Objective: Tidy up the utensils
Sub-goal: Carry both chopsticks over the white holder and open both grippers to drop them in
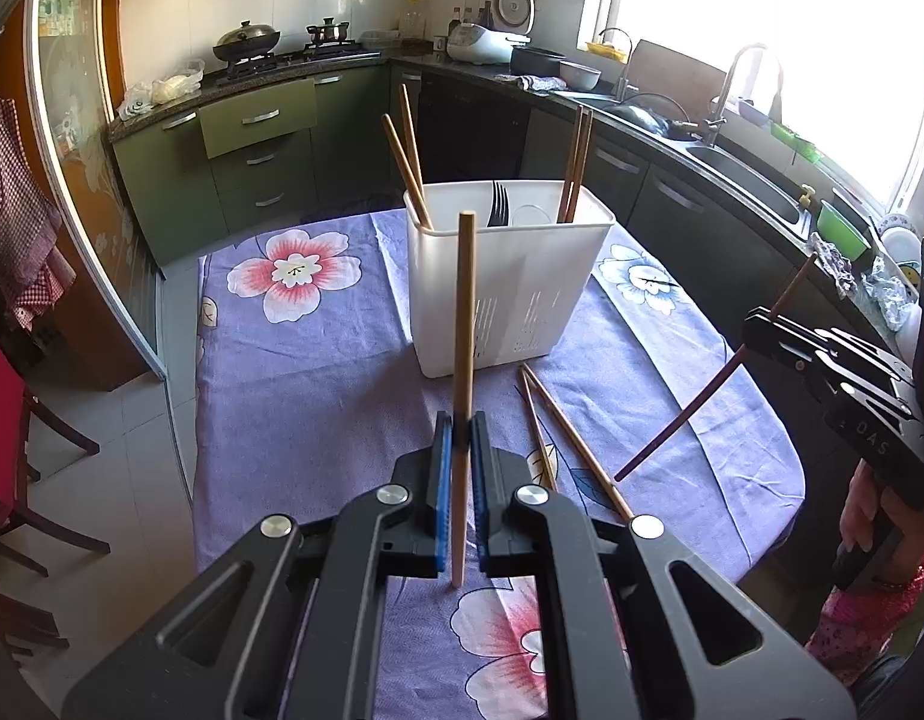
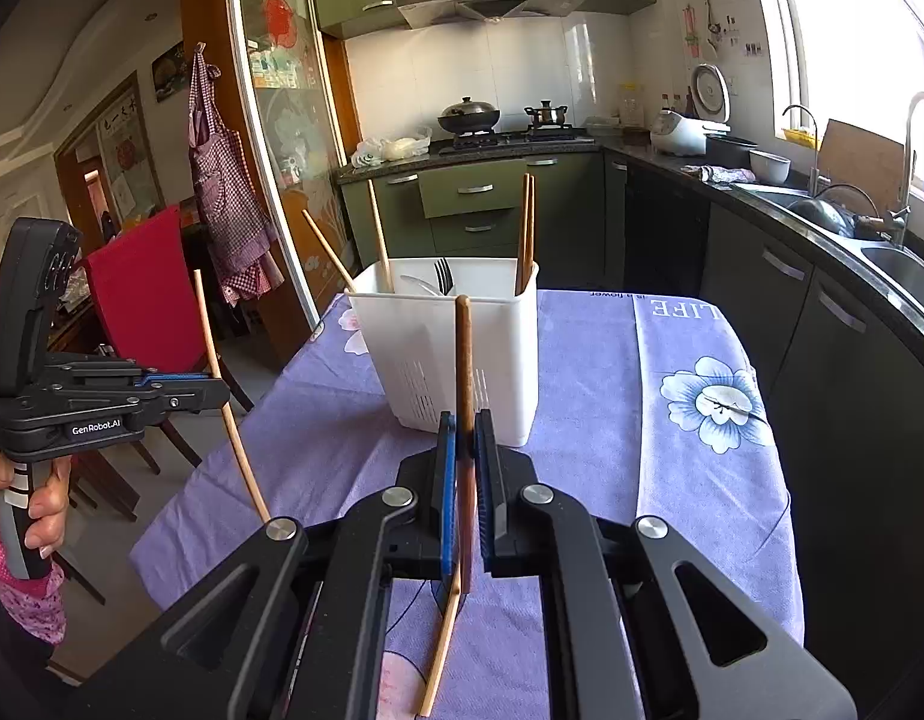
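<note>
A white utensil caddy (image 1: 510, 282) (image 2: 456, 348) stands on the purple flowered tablecloth. It holds two light chopsticks (image 1: 405, 162) at its left, a dark fork (image 1: 498, 204) in the middle and two dark chopsticks (image 1: 576, 165) at its right. My left gripper (image 1: 460, 423) is shut on a light wooden chopstick (image 1: 465, 324), held upright before the caddy. My right gripper (image 2: 465, 420) is shut on a dark brown chopstick (image 2: 464, 372), also upright; it shows in the left wrist view (image 1: 756, 324) at the right. Two chopsticks (image 1: 558, 426) lie on the cloth beside the caddy.
The table (image 2: 690, 420) has rounded edges. A red-covered chair (image 2: 144, 294) stands to its left. Dark kitchen cabinets with a sink (image 2: 900, 264) run along the right; a stove with a wok (image 2: 468, 117) is at the back.
</note>
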Demonstrator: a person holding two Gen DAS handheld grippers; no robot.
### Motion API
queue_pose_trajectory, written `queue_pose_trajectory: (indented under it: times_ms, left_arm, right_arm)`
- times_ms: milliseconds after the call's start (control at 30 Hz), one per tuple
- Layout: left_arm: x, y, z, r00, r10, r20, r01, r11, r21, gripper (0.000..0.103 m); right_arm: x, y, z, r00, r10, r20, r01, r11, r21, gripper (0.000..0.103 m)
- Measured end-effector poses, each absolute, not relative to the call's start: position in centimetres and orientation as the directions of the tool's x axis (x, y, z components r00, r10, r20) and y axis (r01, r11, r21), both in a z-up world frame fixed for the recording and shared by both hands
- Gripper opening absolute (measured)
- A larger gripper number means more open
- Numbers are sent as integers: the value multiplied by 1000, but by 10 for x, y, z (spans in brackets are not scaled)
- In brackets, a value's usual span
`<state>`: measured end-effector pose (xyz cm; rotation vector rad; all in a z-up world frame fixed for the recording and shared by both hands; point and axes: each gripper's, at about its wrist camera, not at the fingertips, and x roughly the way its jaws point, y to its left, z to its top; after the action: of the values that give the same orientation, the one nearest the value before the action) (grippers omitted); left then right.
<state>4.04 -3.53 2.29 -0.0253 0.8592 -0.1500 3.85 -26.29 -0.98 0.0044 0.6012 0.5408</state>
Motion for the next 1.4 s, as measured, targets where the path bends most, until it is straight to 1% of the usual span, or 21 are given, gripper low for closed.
queue_pose_trajectory:
  times_ms: [333,633,867,1033,1233,1400]
  left_arm:
    - [50,-40,53,660,-184,-728,156,982,-108,6]
    - [66,-48,108,717,-205,-666,190,977,-95,6]
    - [84,-53,157,766,-198,-611,194,978,-74,6]
    - [106,-55,182,796,-170,-581,175,983,-47,6]
    - [139,-58,188,805,-138,-576,144,989,-35,6]
    - [164,-59,165,783,-114,-611,125,992,-25,6]
  right_arm:
    - [40,-259,13,698,500,-513,-506,851,140,7]
    - [42,-254,34,706,511,-490,-524,843,122,7]
    - [47,-250,35,700,516,-494,-533,838,120,7]
    - [52,-253,33,697,513,-501,-528,840,125,7]
    - [56,-256,32,698,512,-502,-523,842,131,7]
    - [59,-259,36,701,515,-494,-521,842,139,7]
